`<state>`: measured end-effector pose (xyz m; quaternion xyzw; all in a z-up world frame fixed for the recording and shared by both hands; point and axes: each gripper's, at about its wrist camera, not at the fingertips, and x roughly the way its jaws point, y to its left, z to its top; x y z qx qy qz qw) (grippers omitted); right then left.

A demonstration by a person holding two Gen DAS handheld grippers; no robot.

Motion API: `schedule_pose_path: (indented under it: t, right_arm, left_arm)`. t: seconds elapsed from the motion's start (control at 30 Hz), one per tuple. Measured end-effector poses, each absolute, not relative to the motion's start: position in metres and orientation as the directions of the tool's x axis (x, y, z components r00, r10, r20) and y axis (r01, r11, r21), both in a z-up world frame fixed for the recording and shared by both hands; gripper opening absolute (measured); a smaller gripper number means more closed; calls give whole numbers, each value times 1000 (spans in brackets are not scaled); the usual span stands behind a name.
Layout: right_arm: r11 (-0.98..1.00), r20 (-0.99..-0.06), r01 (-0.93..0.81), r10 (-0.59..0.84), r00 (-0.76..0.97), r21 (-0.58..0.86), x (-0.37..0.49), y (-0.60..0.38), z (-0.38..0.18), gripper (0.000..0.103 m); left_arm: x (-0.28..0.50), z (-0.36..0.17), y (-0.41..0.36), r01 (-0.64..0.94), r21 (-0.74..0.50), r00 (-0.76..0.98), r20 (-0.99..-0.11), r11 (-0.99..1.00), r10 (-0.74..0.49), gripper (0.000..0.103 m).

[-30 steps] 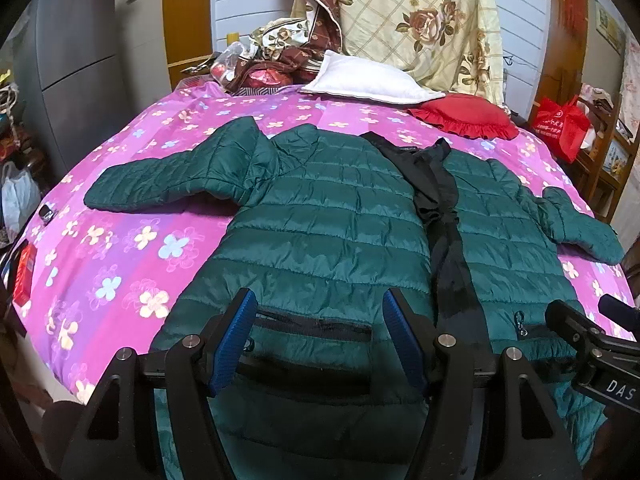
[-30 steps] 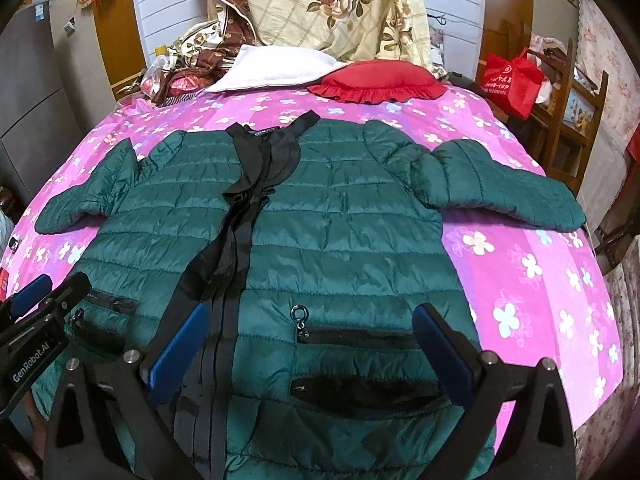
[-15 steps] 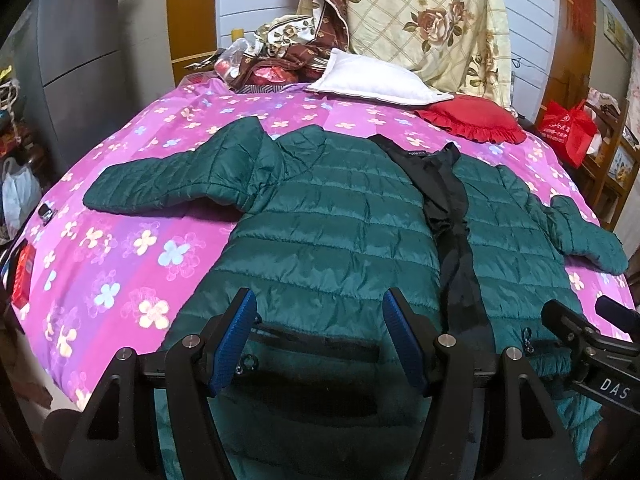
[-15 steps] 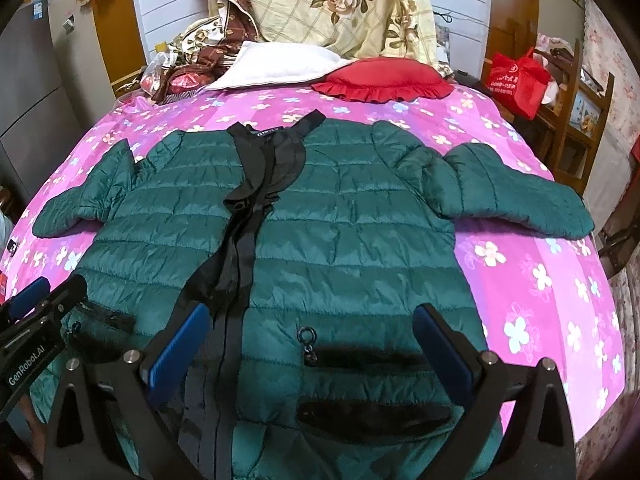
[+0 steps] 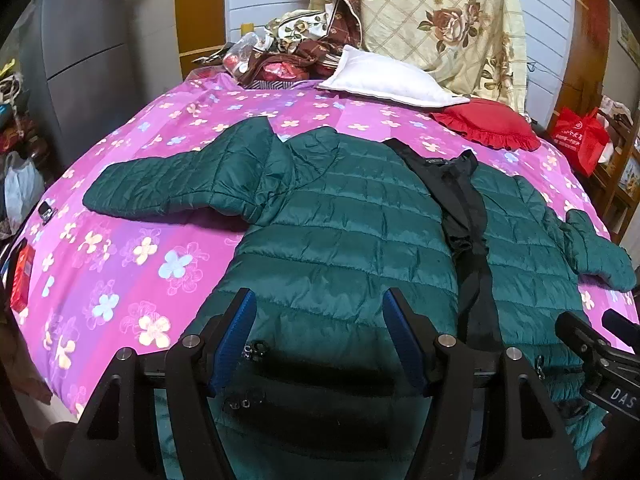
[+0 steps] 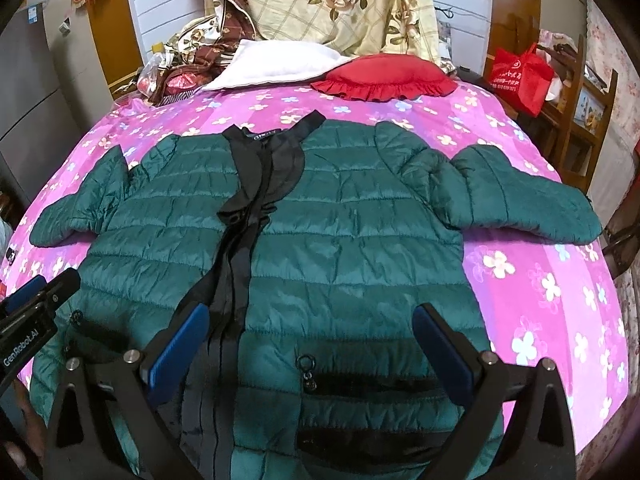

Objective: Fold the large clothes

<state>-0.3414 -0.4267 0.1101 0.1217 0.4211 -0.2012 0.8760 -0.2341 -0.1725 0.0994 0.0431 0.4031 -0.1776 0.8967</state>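
Both the left hand-held gripper (image 5: 318, 338) and the right hand-held gripper (image 6: 316, 354) are wide open and hold nothing, just above the bottom edge of the green jacket (image 6: 340, 240), which lies flat on the bed (image 5: 120, 264), stretching straight away, collar farthest.

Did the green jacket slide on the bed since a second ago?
Cannot tell. The jacket keeps its spread, and its collar sits about as far below the red pillow as before. The whole view shifts together, so the cameras moved.
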Motion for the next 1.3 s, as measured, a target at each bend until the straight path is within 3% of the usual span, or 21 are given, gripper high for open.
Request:
schedule_pose_path:
  t: [1.3]
  right_arm:
    - [899,-779,436,-242,579,45,-272,-445,108,103]
  left_arm:
    - [-171,97,-179,287,-67,621,-747,955,-239,38]
